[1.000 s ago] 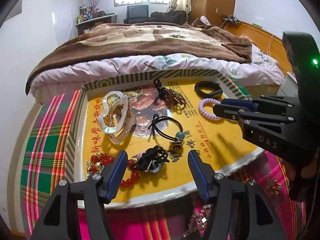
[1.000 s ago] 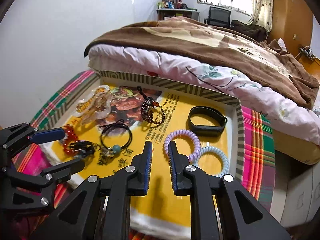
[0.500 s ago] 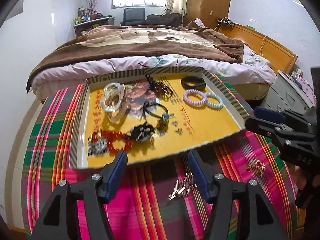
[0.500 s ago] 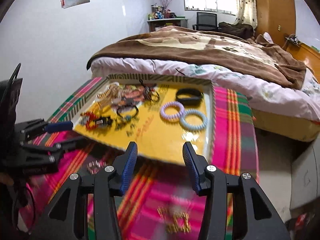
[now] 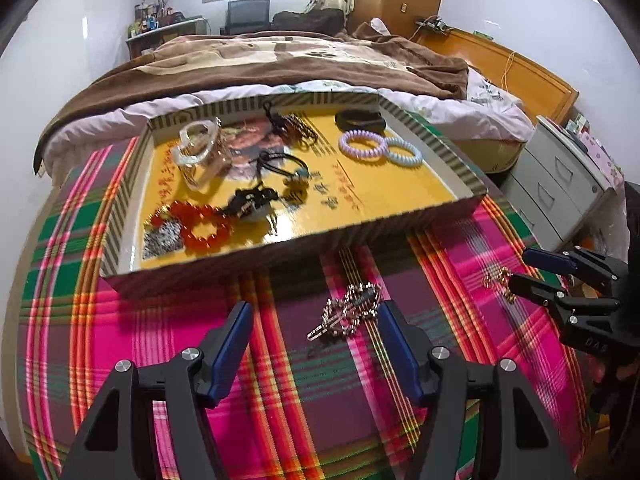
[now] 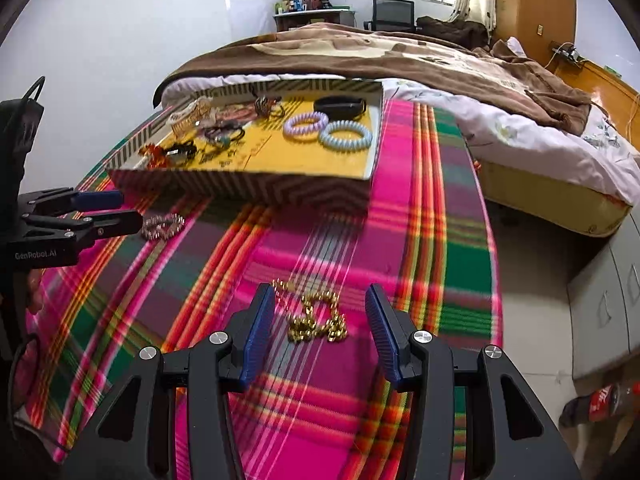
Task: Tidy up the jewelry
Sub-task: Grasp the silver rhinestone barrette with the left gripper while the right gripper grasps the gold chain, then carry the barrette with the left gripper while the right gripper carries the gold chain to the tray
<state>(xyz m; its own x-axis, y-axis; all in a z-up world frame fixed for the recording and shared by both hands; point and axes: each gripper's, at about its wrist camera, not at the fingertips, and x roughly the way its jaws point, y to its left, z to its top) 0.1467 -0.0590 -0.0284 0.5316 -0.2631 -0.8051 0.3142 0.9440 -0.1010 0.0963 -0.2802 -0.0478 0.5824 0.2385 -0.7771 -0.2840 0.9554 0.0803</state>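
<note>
A yellow tray [image 5: 400,222] [image 6: 248,190] holds several bracelets and hair ties: red beads [image 5: 200,224], a lilac coil [image 5: 362,142] [image 6: 306,124], a pale blue coil [image 5: 404,153] [image 6: 346,136]. A silver chain [image 5: 348,312] [image 6: 162,226] lies on the plaid cloth in front of the tray, just ahead of my open left gripper [image 5: 316,344] [image 6: 120,210]. A gold chain [image 6: 314,314] [image 5: 498,280] lies between the fingers of my open right gripper [image 6: 320,320] [image 5: 524,268].
The plaid cloth [image 5: 280,400] covers the table. A bed [image 5: 280,64] stands behind the tray. Grey drawers [image 5: 560,188] are at the right. A cola bottle [image 6: 596,400] lies on the floor by the table's right edge.
Both grippers pulled back from over the tray toward the front of the table. The right gripper opened. The silver and gold chains came into view in front of them.
</note>
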